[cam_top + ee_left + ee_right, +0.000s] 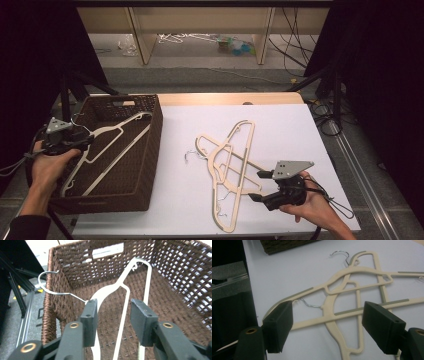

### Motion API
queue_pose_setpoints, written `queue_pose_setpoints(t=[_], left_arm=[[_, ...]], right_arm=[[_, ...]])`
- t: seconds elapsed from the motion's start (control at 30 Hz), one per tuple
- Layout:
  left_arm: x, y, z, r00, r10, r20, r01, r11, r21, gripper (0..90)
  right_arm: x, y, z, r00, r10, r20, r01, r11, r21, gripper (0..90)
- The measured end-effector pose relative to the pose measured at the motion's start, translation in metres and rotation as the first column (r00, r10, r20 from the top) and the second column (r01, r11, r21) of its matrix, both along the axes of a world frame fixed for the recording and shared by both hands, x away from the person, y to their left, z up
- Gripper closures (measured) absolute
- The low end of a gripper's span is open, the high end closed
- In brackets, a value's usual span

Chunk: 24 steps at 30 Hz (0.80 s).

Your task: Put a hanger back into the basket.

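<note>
A cream hanger [120, 126] lies slanted inside the brown wicker basket [152, 145] at the table's left. My left gripper [86, 140] hovers at the basket's near left corner. In the left gripper view its jaws [113, 312] stand open, astride the hanger's neck [107, 290], and the pads do not press on it. The metal hook [50, 285] pokes out over the basket's left wall [75, 265]. Several cream hangers [216, 180] lie crossed on the white table top [280, 130]. My right gripper [256, 186] sits at the near right of that pile. Its jaws [328, 315] stand open wide above the hangers [332, 302].
The basket takes up the table's left side, with its tall walls around the hanger. A wooden strip [225, 98] runs along the table's far edge. Black stand legs [65, 95] rise at the far left, and cables [325, 115] hang off the right edge.
</note>
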<state>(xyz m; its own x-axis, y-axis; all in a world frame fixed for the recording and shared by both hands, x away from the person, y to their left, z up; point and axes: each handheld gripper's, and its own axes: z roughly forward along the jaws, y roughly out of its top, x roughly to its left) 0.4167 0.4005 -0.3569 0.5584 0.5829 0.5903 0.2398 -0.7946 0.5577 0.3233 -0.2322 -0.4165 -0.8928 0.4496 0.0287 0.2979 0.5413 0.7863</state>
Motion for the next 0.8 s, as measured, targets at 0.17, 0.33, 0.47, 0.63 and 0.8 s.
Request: queue_pose_setpoints(t=[0.17,0.33,0.47,0.63,0.8], left_arm=[[-0.022,-0.028,0.008,0.9990,-0.027,0.037,0.032,0.9895,-0.141,48.2],[-0.042,-0.065,0.013,0.9937,-0.089,0.068,0.105,0.9562,-0.273,41.1],[-0.083,-0.123,0.004,0.9918,0.070,-0.107,-0.124,0.7145,-0.688,36.8],[-0.110,-0.165,0.005,0.9937,-0.009,-0.112,-0.074,0.6908,-0.719,32.8],[-0.126,-0.201,-0.007,0.9886,-0.092,-0.119,-0.018,0.7175,-0.696,30.0]], right_arm=[[0.000,0.001,-0.002,0.9997,-0.022,-0.007,0.022,0.9998,-0.003,25.9],[-0.001,0.005,-0.005,0.9979,-0.064,-0.003,0.064,0.9979,-0.005,24.5],[-0.004,0.008,-0.006,0.9943,-0.106,0.001,0.106,0.9943,-0.008,23.5],[-0.007,0.014,-0.010,0.9891,-0.147,-0.002,0.147,0.9890,-0.009,21.8],[-0.008,0.015,-0.012,0.9855,-0.170,0.001,0.170,0.9855,-0.004,21.6]])
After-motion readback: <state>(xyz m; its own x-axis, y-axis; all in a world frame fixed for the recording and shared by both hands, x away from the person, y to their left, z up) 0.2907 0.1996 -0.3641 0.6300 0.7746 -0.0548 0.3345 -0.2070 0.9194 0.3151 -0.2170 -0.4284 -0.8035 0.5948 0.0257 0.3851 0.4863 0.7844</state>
